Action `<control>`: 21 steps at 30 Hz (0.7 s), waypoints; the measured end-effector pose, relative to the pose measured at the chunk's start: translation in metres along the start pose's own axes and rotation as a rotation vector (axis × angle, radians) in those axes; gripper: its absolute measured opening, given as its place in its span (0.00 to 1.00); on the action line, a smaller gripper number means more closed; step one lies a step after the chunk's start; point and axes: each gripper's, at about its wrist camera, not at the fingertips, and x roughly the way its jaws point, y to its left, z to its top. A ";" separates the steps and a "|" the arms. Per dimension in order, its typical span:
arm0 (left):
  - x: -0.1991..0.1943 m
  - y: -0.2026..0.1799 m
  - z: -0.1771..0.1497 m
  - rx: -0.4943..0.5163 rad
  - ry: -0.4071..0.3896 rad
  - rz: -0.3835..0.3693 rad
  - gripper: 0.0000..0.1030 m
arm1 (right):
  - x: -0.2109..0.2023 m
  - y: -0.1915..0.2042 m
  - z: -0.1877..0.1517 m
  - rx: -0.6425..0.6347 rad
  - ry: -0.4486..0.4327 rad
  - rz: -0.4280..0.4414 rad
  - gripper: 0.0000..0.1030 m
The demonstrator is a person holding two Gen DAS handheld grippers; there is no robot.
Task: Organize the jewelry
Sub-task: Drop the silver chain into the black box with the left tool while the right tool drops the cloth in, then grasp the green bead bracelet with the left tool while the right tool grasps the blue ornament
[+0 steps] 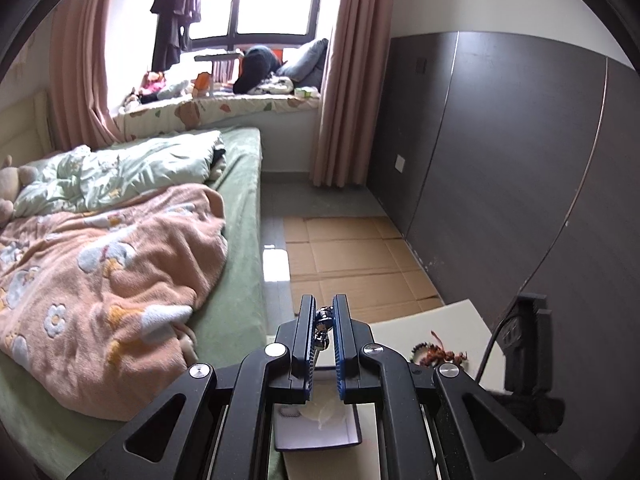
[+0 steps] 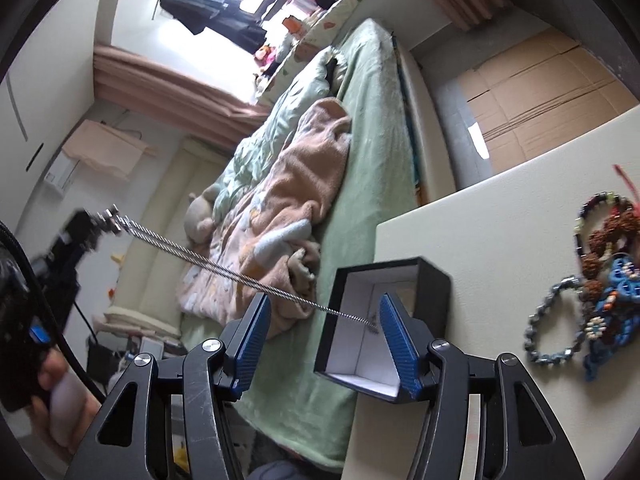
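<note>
While the left gripper (image 1: pixel 323 322) pinches the chain's clasp end between its narrow fingers, the box (image 1: pixel 320 432) sits just below it on the tabletop (image 1: pixel 440 320). Right view: right gripper (image 2: pixel 324 332) fingers stand wide, holding nothing; the chain (image 2: pixel 240 276) runs taut into the open box (image 2: pixel 400 280); bracelets (image 2: pixel 592 280) lie beside. Step judged: lowering chain into box. Next: feed slack in, then release

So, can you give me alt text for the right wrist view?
Open right gripper faces a black box on a cream table; a silver chain stretches from the box to the shut left gripper. Beaded bracelets lie right.
</note>
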 end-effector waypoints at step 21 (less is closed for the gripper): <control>0.081 -0.013 -0.063 -0.118 0.236 -0.061 0.61 | -0.107 -0.054 0.014 0.082 -0.127 -0.101 0.56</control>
